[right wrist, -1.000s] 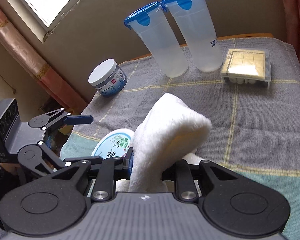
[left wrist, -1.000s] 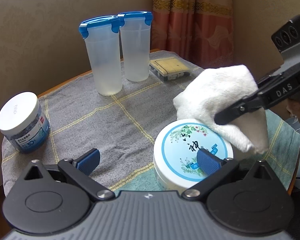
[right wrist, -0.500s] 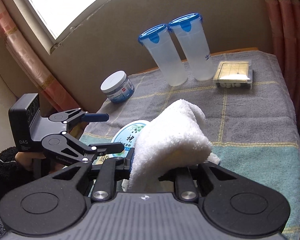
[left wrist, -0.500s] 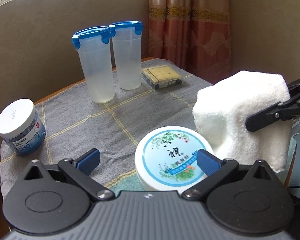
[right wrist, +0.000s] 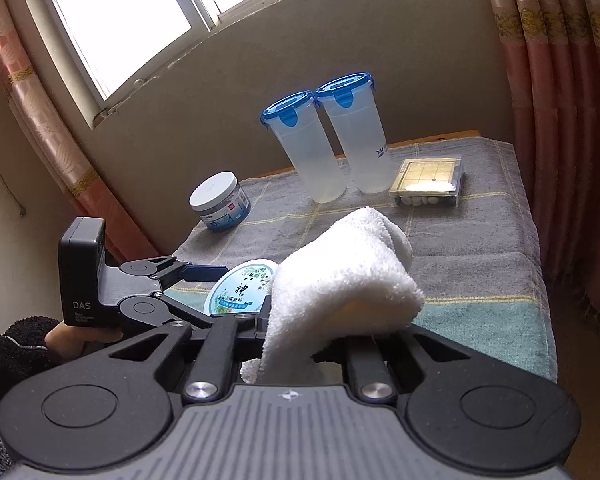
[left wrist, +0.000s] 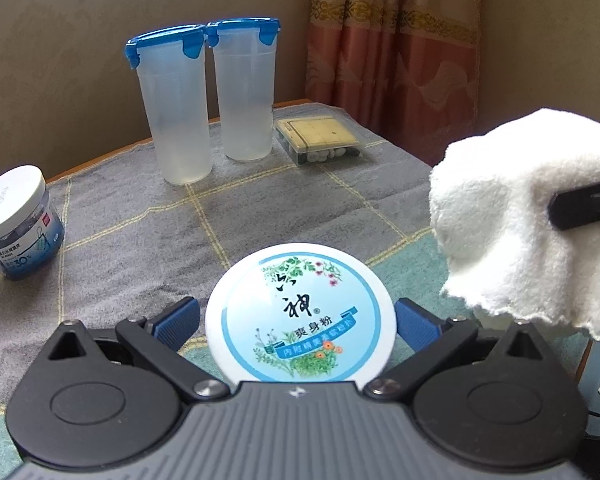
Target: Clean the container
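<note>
We see two tall clear tumblers (left wrist: pixel 182 110) (left wrist: pixel 247 92) with blue lids standing side by side, a flat clear box (left wrist: pixel 319 140) just right of them, and a white-capped jar (left wrist: pixel 15 222) far left, all on a grey checked cloth (left wrist: pixel 132 232).

I'm looking into a home room: pink patterned curtains (right wrist: pixel 560 120) at three o'clock, a bright window (right wrist: pixel 140 12) at eleven, a towel-draped worktop (right wrist: pixel 480 248) ahead.
</note>
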Tool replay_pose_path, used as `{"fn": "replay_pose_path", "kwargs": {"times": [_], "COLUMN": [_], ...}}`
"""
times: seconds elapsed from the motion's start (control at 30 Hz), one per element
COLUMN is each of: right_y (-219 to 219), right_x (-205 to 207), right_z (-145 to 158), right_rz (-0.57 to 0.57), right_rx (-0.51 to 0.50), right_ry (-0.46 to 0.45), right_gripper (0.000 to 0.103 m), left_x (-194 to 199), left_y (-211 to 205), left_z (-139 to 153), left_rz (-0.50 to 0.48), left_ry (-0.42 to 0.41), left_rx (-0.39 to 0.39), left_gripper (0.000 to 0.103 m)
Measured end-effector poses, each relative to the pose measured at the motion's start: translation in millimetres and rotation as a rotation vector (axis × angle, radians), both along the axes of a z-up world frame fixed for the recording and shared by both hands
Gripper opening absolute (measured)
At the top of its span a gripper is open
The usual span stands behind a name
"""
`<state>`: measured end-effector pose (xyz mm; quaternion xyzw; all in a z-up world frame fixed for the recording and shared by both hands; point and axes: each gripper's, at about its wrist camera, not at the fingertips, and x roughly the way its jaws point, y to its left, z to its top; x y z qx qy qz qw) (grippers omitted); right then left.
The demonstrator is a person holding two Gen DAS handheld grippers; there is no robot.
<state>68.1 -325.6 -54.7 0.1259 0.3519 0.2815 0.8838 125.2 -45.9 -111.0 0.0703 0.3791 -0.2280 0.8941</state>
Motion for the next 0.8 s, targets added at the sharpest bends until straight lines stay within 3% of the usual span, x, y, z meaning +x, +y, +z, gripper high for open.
{"fn": "replay_pose_path", "kwargs": {"times": [0.43, 0.8], "right_y": [-10, -5], "right_x": [-1, -3], "right_z": [-4, -1], "right_rz": [-0.03, -0.033], "right_rx": [0.014, -0.01], "right_ry": [0.014, 0.01], "right_gripper": [0.017, 0.017], "left_x": [5, -3], "left_y": [-8, 3], "left_z": [-3, -3], "left_rz": [-0.01, -0.187], "left_ry": [0.015, 0.011], "left_rx": [0.039, 0.051], "left_gripper": [0.097, 0.097]}}
